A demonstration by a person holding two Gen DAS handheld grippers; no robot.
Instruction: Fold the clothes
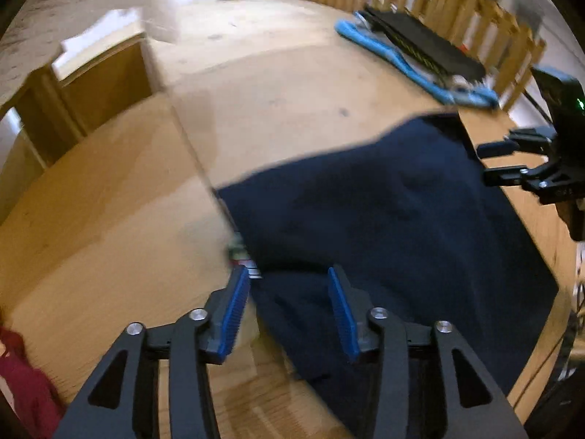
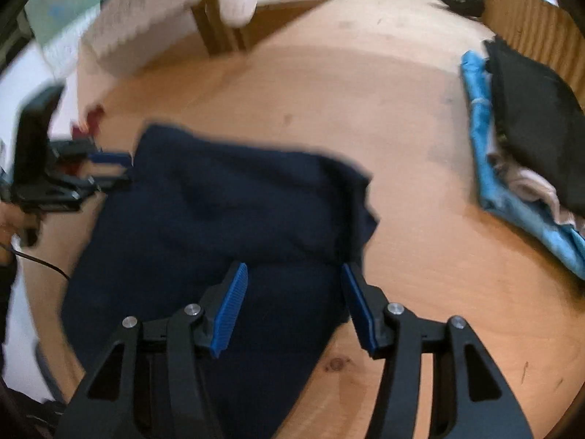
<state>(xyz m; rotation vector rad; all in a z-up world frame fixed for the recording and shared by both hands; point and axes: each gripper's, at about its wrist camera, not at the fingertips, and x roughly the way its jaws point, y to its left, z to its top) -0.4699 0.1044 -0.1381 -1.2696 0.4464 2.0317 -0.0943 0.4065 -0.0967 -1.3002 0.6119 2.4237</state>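
Navy garment (image 2: pixel 219 219) flat on table (image 2: pixel 402 146), beneath both parted, empty tongs: left (image 1: pixel 289 311), right (image 2: pixel 292 303).

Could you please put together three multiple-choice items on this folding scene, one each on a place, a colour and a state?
1. Where does the stack of folded clothes lie? A) by the wooden fence B) under the navy garment C) on the floor
2. What colour are the pads on the tongs? A) red B) blue C) white
3. How do both tongs stand? A) open B) shut on cloth C) shut, empty

Answers:
1 A: the stack lies beside the fence.
2 B: the pads are blue.
3 A: left tongs and right tongs gape over the navy garment.
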